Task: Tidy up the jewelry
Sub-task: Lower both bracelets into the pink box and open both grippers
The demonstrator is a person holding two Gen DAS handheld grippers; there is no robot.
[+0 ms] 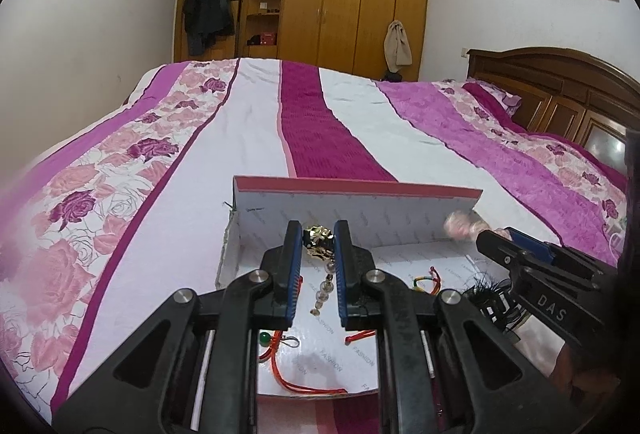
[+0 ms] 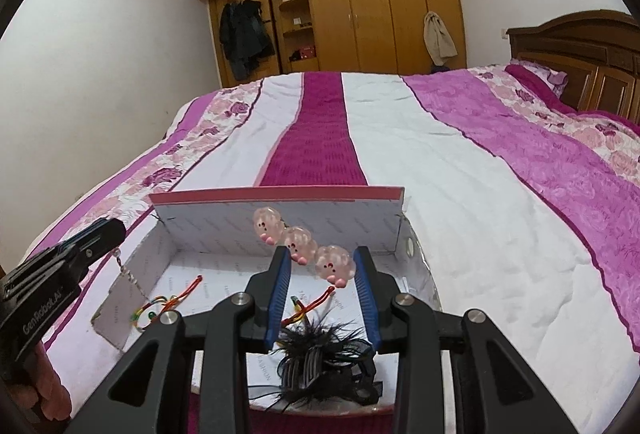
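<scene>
Jewelry hangs over the open box [image 2: 280, 226]: left tool [image 1: 317, 234] pinches a gold charm strand [image 1: 320, 246], right tool [image 2: 322, 264] grips pink pig beads [image 2: 298, 240]; dangling ends could snag the box wall, spilling onto the bed [image 1: 240, 138]

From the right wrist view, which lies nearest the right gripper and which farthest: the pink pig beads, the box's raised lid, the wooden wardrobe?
1. Pink pig beads, held between the right gripper's fingers.
2. Raised lid, just beyond, at the box's far edge.
3. Wooden wardrobe, across the bed on the far wall.
</scene>
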